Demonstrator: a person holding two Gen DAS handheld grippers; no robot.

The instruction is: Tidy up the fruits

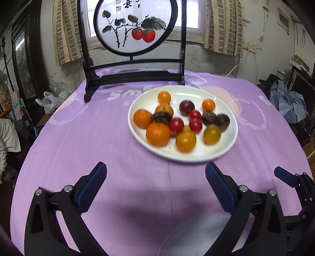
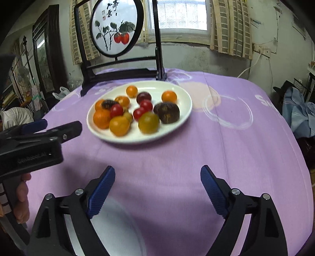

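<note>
Both wide-open grippers (image 1: 155, 171) (image 2: 157, 175) sit empty, short of the fruit plate (image 1: 226, 145)

**A lived-in room of an older home**

A table under a lilac printed cloth (image 1: 98, 137) fills the middle, bearing a black-framed round screen painted with red persimmons (image 1: 135, 27). Behind it, at the top of the frame, brick-patterned beige curtains (image 1: 65, 33) flank a bright window (image 2: 181, 15) set in a stained, scuffed plaster wall (image 2: 196, 57). Crumpled blue clothing (image 1: 289, 104) lies heaped at right; a white plastic bag (image 1: 49, 101) sits at left.
</note>
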